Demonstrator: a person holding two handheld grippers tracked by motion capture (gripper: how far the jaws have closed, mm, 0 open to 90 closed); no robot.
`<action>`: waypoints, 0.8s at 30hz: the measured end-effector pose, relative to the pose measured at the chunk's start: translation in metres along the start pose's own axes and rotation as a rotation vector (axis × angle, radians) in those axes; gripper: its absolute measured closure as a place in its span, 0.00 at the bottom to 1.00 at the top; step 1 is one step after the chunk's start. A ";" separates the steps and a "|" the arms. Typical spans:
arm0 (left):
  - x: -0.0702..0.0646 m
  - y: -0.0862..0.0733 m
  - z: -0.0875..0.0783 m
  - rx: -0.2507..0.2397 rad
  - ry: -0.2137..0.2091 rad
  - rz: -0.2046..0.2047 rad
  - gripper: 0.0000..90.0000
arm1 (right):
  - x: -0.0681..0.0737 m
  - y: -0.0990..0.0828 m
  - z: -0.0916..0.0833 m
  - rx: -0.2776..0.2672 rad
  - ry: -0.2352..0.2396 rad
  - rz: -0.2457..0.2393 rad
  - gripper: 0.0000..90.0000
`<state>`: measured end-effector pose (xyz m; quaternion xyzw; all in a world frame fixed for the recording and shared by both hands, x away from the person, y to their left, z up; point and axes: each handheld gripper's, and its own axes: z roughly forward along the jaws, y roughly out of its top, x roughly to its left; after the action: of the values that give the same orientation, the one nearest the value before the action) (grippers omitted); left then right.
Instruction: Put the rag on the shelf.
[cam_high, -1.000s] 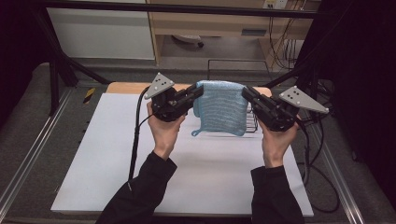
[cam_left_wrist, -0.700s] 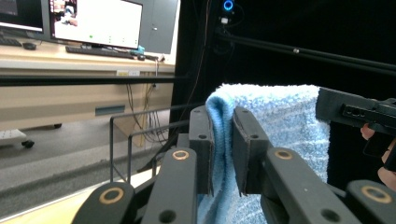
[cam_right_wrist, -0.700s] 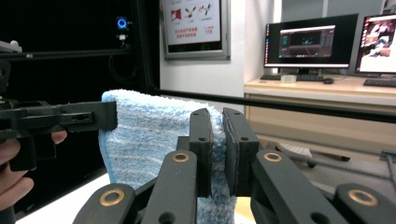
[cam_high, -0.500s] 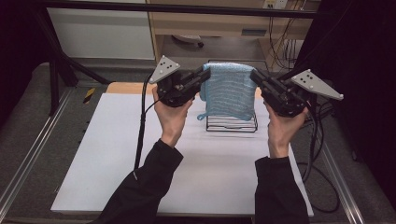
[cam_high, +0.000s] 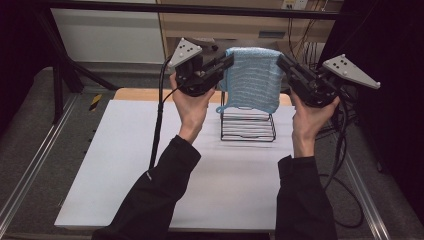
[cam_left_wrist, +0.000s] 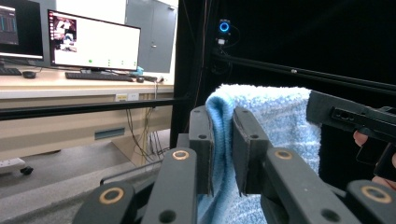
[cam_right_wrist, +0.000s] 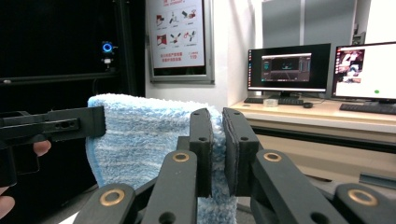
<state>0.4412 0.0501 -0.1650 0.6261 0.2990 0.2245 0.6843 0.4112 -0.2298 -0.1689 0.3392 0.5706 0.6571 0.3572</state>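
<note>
1. White table surface (cam_high: 125, 165): seen across the lower and middle part of the high view, with a wooden edge showing at its far side.

2. Person's forearms in black sleeves (cam_high: 155, 195): entered from the bottom edge of the high view, one left of centre and one right of centre, both raised toward the upper middle of the frame.

3. Blue towel (cam_high: 252, 75): a knitted cloth, held spread in the upper centre of the high view and hung in the air above the wire rack. Its top edge is stretched between the two grippers; a small loop is seen at its lower left corner. In the left gripper view (cam_left_wrist: 275, 121) it is placed right of centre, in the right gripper view (cam_right_wrist: 144, 135) left of centre.

4. Left gripper (cam_high: 226, 61): shown upper centre-left in the high view, jaws clamped on the towel's upper left corner; the cloth is seen pinched between the pads (cam_left_wrist: 223, 140).

5. Right gripper (cam_high: 282, 62): shown upper centre-right, jaws clamped on the towel's upper right corner, cloth pinched between the pads (cam_right_wrist: 217, 144).

6. Black wire rack (cam_high: 247, 125): stood on the table at centre frame, below the towel, its upper part hidden behind the cloth.
</note>
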 end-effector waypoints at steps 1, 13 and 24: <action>0.000 0.002 0.002 -0.003 0.001 0.001 0.88 | -0.001 0.002 0.001 -0.003 -0.001 -0.003 0.93; 0.004 0.028 0.020 -0.013 0.007 0.015 0.88 | -0.015 0.019 0.017 -0.033 -0.014 -0.001 0.93; 0.020 0.041 0.036 -0.017 0.030 0.019 0.88 | -0.027 0.025 0.044 -0.046 -0.019 0.001 0.93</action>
<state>0.4834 0.0428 -0.1254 0.6195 0.3012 0.2427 0.6831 0.4607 -0.2331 -0.1396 0.3375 0.5517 0.6670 0.3699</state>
